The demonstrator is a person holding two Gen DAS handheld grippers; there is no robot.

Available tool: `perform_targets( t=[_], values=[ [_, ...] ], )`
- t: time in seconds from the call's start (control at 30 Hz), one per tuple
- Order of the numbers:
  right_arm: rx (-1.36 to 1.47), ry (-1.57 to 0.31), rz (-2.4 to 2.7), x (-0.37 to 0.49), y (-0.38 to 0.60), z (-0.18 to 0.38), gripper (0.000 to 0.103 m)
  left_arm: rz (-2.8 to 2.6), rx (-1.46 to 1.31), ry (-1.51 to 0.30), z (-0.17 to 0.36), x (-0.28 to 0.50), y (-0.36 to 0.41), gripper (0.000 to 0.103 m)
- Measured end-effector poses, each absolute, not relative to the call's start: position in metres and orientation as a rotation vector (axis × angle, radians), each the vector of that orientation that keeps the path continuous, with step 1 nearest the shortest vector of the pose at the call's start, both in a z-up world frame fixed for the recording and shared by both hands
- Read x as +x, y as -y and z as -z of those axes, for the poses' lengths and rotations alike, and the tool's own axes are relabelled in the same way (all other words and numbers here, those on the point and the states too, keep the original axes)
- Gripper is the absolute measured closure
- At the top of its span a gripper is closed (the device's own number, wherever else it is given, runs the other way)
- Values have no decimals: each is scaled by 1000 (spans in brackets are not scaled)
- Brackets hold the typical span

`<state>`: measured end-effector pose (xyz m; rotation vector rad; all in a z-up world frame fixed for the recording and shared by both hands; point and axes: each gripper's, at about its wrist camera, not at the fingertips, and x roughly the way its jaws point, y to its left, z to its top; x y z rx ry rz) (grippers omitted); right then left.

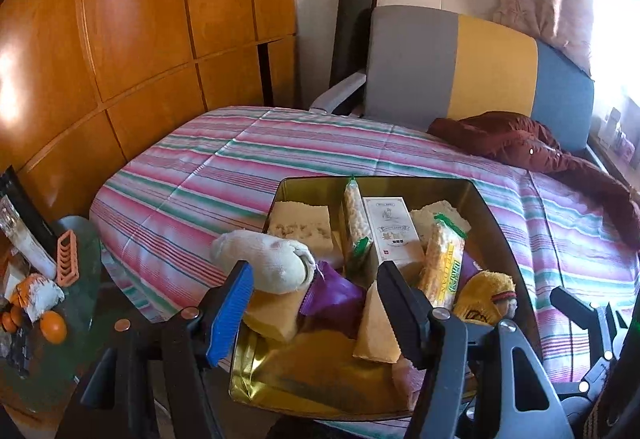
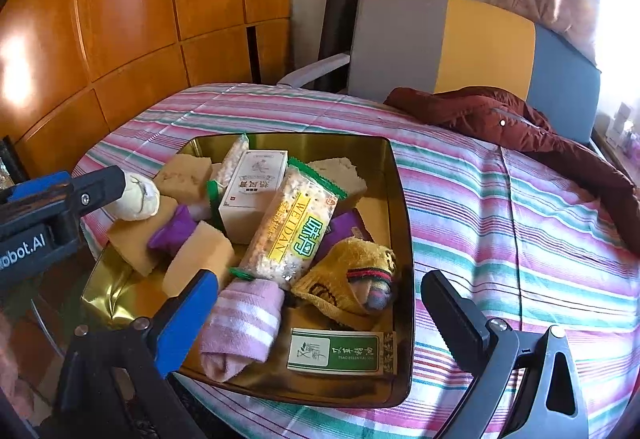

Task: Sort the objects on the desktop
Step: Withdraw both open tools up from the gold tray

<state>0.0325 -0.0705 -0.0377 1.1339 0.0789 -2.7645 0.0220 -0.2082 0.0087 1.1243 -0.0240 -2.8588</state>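
Note:
A gold metal tray (image 1: 496, 223) (image 2: 404, 223) sits on the striped bedspread, piled with items. It holds yellow sponges (image 1: 300, 227) (image 2: 200, 263), a white box (image 1: 394, 231) (image 2: 256, 191), rice cracker packs (image 1: 442, 263) (image 2: 296, 231), a purple packet (image 1: 332, 291) (image 2: 176, 231), a white rolled sock (image 1: 272, 259) (image 2: 138, 195), a yellow sock (image 1: 486, 293) (image 2: 352, 279), a pink striped sock (image 2: 240, 323) and a green-labelled box (image 2: 340, 353). My left gripper (image 1: 316, 303) is open over the tray's near edge, empty. My right gripper (image 2: 320, 315) is open over the pink sock and green box, empty.
The bed (image 1: 208, 167) has a dark red jacket (image 1: 520, 143) (image 2: 500, 119) at the back right. A padded headboard (image 1: 460, 67) and wooden panelling (image 1: 140, 39) stand behind. A glass side table (image 1: 80, 319) at left holds oranges (image 1: 52, 327) and clutter.

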Motion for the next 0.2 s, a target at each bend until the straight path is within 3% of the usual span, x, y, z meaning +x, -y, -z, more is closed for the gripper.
perform_targets(
  t=[0.03,0.2],
  values=[
    [1137,-77,2764,32,70,38,1,2865,1123,23,-8,22,208,48],
    [1126,-49,2775,31,65,37,1,2875,1142,5,-9,21,209,48]
  ],
)
